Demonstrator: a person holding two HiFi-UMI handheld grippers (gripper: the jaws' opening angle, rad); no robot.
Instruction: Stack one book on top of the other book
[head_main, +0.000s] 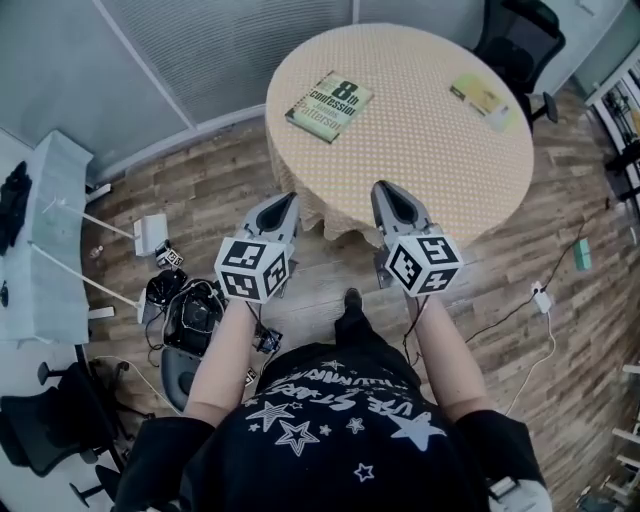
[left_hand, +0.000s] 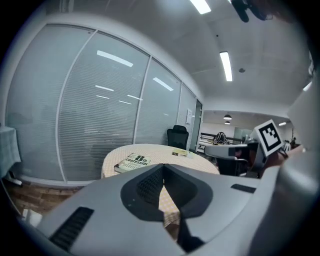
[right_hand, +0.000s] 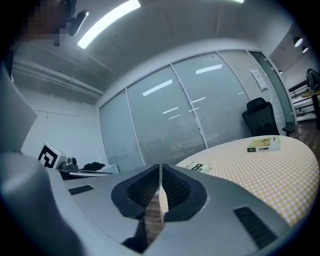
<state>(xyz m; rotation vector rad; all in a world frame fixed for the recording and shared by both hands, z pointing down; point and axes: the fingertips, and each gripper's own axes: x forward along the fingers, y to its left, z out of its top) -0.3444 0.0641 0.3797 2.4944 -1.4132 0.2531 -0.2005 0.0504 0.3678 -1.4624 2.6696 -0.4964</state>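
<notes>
A green book with "8th Confession" on its cover (head_main: 329, 105) lies on the left part of the round table (head_main: 400, 160). A thinner yellow-green book (head_main: 479, 97) lies at the table's far right. Both books show again in the left gripper view as the green book (left_hand: 133, 162) and the yellow-green book (left_hand: 180, 153), and in the right gripper view as the green book (right_hand: 196, 168) and the yellow-green book (right_hand: 263, 144). My left gripper (head_main: 287, 205) and right gripper (head_main: 385, 191) hover side by side just short of the table's near edge, both shut and empty.
The table wears a beige dotted cloth that hangs over its edge. A black office chair (head_main: 520, 40) stands behind it. On the floor to the left lie bags and gear (head_main: 185, 310) and a white desk (head_main: 45, 230). Cables and a power adapter (head_main: 540, 297) lie to the right.
</notes>
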